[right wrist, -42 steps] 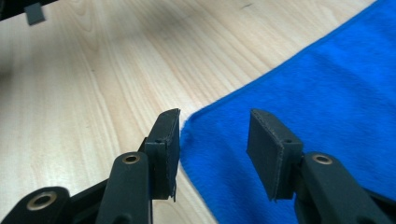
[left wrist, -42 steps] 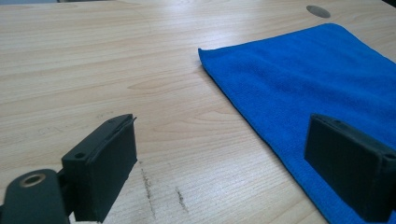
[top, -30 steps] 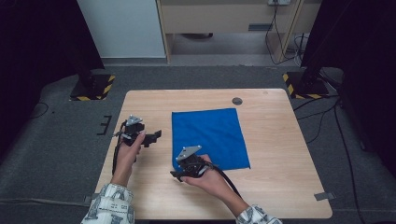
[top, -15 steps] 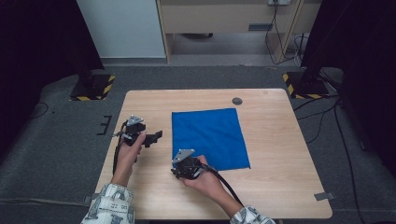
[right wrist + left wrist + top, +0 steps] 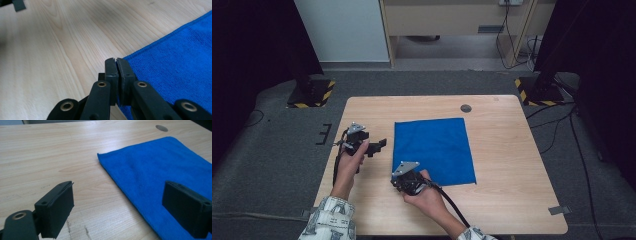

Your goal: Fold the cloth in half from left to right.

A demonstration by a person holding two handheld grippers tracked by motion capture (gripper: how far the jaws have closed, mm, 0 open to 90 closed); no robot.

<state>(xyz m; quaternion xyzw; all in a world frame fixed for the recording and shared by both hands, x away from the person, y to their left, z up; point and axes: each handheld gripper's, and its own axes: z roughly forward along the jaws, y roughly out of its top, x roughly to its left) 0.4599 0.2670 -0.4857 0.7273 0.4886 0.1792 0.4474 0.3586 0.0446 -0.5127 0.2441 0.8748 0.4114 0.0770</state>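
Our right hand-held gripper (image 5: 117,61) has just been closing, jaws now together at blue cloth (image 5: 434,150) corner; left hand-held gripper (image 5: 125,202) jaws wide apart above the bench (image 5: 512,130).

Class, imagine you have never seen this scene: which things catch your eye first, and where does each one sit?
A flat, bright blue square cloth lies in the middle of the pale wooden table. At the cloth's near left corner, the right gripper has just been closing, its black jaws now pressed together right at the corner's edge. The left gripper is held wide open left of the cloth's left edge.
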